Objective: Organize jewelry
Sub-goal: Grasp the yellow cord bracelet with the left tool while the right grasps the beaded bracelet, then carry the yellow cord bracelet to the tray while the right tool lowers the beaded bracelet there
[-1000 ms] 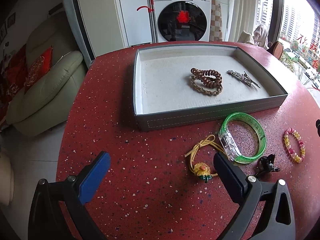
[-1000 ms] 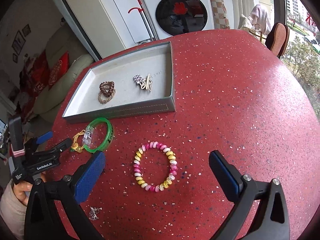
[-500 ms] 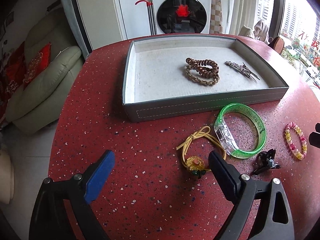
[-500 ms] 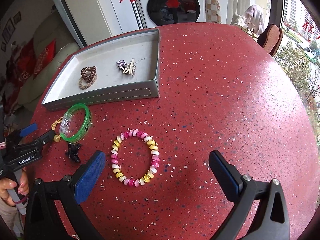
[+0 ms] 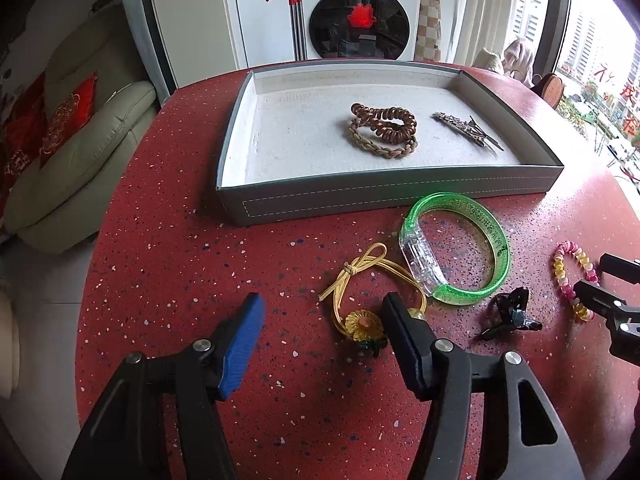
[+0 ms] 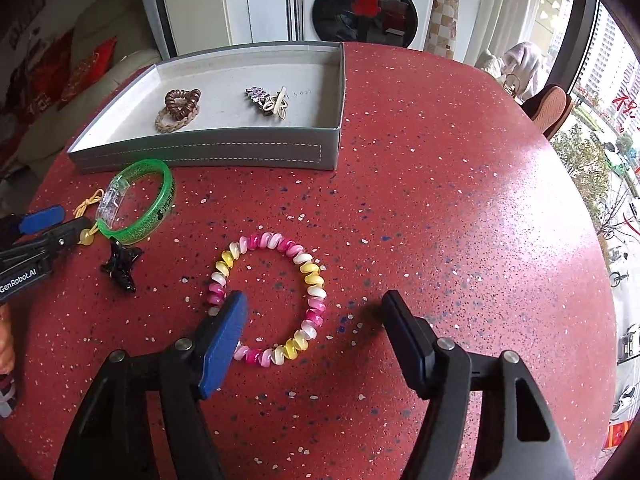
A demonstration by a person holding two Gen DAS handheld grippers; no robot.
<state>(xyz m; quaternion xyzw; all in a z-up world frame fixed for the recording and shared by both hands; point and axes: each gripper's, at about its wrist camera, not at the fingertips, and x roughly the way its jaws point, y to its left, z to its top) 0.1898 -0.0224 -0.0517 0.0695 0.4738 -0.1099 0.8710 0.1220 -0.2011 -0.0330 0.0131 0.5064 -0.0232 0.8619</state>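
Observation:
A yellow cord tie with a sunflower [image 5: 360, 322] lies on the red table between the fingers of my left gripper [image 5: 322, 320]. It sits against the right finger, and the blue pad [image 5: 244, 336] is apart from it. The jaws are closing. My right gripper [image 6: 314, 320] stands over the pink, yellow and white bead bracelet [image 6: 310, 272]. Its blue pad [image 6: 226, 332] is over the ring's lower left and its jaws are closing without pressing. A green bangle [image 5: 498, 240] and a black claw clip [image 5: 508, 316] lie between the two grippers.
The grey tray [image 5: 380, 200] stands behind the loose pieces and holds a brown spiral tie on a braided band [image 5: 384, 128] and a hair clip [image 5: 468, 128]. A sofa [image 5: 80, 140] is off the table's left edge. A washing machine [image 5: 360, 20] stands beyond.
Both grippers' jaws have narrowed. The right gripper has come down closer over the bead bracelet. The left gripper has edged nearer the yellow tie.

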